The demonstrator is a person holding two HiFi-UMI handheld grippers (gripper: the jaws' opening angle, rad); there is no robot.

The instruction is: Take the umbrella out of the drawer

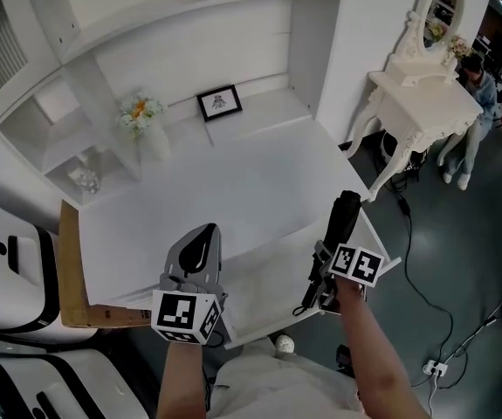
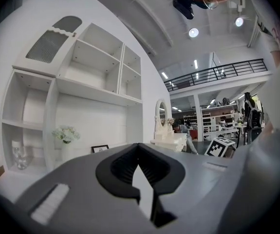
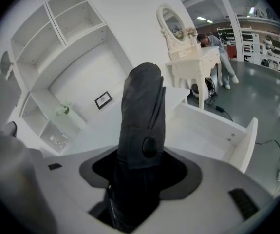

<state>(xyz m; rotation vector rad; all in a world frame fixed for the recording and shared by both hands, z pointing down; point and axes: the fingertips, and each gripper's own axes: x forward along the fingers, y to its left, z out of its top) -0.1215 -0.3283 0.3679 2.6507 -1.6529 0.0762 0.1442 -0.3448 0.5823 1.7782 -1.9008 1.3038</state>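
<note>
1. Left gripper (image 1: 205,230) (image 2: 139,148): your left hand holds it level over the front edge of the white desk (image 1: 233,177). The left gripper view shows the jaw tips meeting, with only a thin sliver of light lower down. Nothing is between them.

2. Right gripper (image 1: 325,262) (image 3: 140,156): it is angled downward, and its jaws are clamped on a folded black umbrella (image 1: 344,216) (image 3: 142,101). The jaws stand fairly wide because the bundle fills the gap. The grip sits on the lower part of the umbrella. The longer part, with its strap and round snap button, projects forward past the jaws.

3. Umbrella position: in the head view it lies across the open drawer (image 1: 268,286) (image 3: 210,130), and its far end reaches the desk edge. The near end is hidden beneath the gripper, so you cannot tell whether it touches the drawer.

4. Drawer: it is pulled out, and its pale floor is visible beside and behind the umbrella.

5. Surroundings: a small framed picture (image 1: 220,103) (image 3: 103,99) and a vase of flowers (image 1: 141,116) stand at the back of the desk. A white dressing table (image 1: 421,99) stands well apart on the right.
</note>
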